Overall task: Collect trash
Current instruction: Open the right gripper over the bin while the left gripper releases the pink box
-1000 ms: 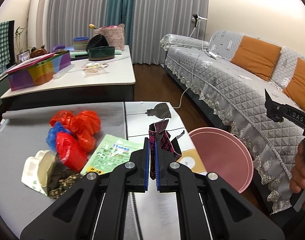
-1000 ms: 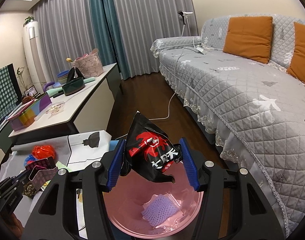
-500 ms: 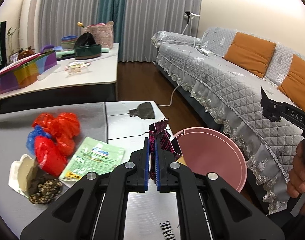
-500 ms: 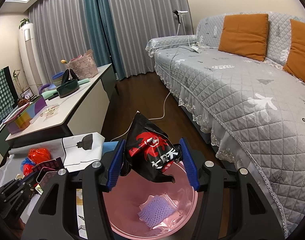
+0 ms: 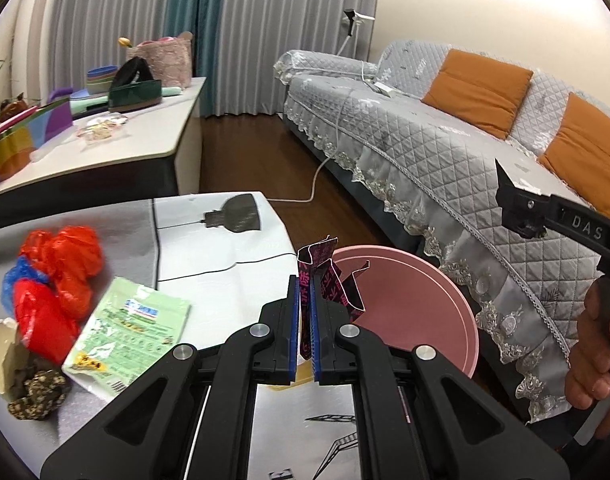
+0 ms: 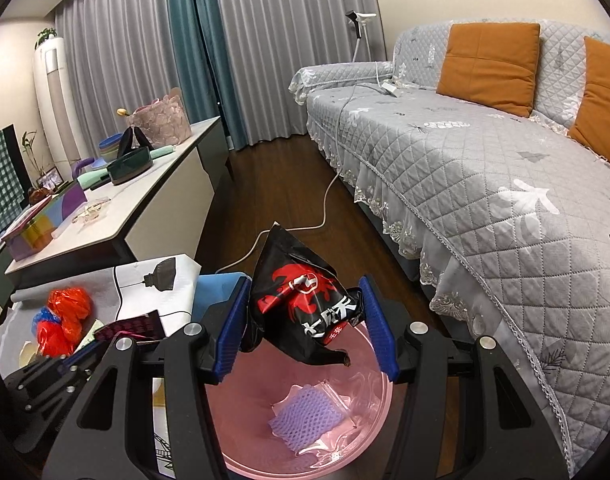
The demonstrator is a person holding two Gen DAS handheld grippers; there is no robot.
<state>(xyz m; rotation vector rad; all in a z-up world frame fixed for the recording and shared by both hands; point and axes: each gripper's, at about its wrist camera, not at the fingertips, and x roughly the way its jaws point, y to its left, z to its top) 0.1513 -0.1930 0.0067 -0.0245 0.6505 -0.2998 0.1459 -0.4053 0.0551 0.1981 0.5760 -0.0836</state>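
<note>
My left gripper is shut on a crumpled purple-and-black wrapper, held over the table edge beside the rim of the pink bin. My right gripper is shut on a black snack bag with a red crab print, which hangs above the pink bin. A purple foam net lies in the bin's bottom. On the table to the left lie red plastic bags, a blue bag, a green packet and a white shell with dark scraps.
A grey quilted sofa with orange cushions runs along the right. A white side table with boxes and bowls stands at the back left. A white cable crosses the dark wooden floor. A person's hand grips the right gripper's handle.
My left gripper has moved right with the wrapper, closer to the pink bin; the trash pile has slid left in its view. The right gripper stays over the bin with the bag.
</note>
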